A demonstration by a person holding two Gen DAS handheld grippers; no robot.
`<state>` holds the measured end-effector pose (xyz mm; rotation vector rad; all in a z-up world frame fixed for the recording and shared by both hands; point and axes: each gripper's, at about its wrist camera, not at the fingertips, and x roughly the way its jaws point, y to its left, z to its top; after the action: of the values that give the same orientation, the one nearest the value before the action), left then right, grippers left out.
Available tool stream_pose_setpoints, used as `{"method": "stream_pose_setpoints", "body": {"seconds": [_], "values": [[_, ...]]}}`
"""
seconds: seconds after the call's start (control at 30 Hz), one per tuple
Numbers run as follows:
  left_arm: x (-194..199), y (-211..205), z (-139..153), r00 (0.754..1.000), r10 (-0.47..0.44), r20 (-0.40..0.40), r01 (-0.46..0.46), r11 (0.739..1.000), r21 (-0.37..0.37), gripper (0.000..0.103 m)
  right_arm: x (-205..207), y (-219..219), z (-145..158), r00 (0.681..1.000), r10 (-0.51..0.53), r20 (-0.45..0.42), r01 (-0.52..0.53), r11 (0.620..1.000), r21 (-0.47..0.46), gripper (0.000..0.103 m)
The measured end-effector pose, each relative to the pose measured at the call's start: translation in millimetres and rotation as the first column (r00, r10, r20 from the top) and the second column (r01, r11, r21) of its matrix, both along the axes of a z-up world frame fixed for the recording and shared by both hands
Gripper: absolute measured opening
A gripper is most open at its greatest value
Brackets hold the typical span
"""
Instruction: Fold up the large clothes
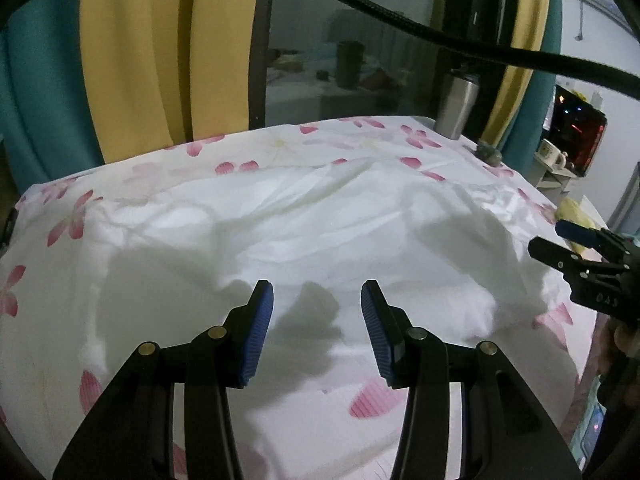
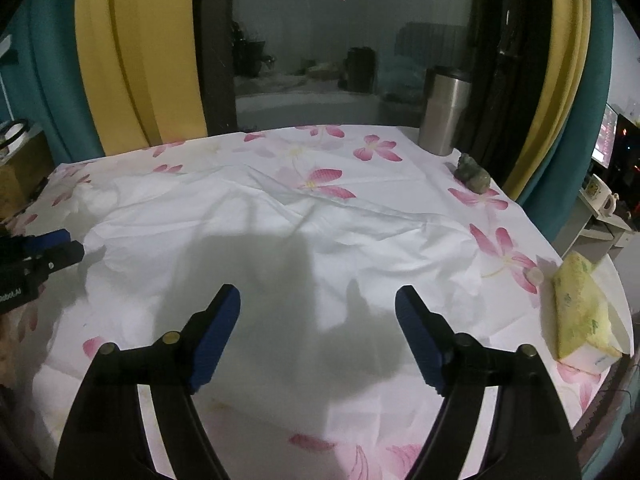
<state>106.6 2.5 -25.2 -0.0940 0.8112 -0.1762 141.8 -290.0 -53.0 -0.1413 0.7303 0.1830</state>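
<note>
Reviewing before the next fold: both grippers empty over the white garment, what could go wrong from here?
1. The white garment lies on a floral cloth; a low pinch by the right hand-held gripper or left hand-held gripper might grab both layers.
2. The steel tumbler and small figurine stand at the far edge; a dragged cloth could tip them.
3. The tissue pack sits near the right side and a sweep might knock it.

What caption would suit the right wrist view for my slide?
Open right gripper above a white garment on a floral cloth, left gripper at the frame's left edge.
</note>
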Motion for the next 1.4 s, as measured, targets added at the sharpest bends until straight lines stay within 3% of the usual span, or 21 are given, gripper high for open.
{"method": "stream_pose_setpoints", "body": {"seconds": [0.33,0.7,0.93,1.07,1.4], "values": [[-38,-20,-14,0.999,-0.011,-0.033,0.01,1.0,-0.018,0.048,-35,-4,-10,1.0,-0.003,-0.015,0.004,0.999,0.033,0.08],[-41,-17,-21,0.999,0.015,-0.039,-0.015,1.0,0.004,0.049,-56,-19,-36,0.996,-0.038,-0.081,0.045,0.995,0.092,0.08],[-30,-8,-17,1.0,0.006,-0.027,-0.006,1.0,0.018,0.048,-47,-27,-52,0.984,-0.035,-0.175,0.075,0.971,0.228,0.082],[-13,0,-20,0.998,0.033,-0.054,-0.032,0.999,0.034,0.049,-40,-25,-53,0.986,-0.013,-0.166,0.062,0.953,0.296,0.101],[19,12,-16,0.995,0.077,-0.057,-0.074,0.996,0.044,0.049,6,-42,-50,0.986,-0.071,-0.152,0.131,0.891,0.435,0.103]]}}
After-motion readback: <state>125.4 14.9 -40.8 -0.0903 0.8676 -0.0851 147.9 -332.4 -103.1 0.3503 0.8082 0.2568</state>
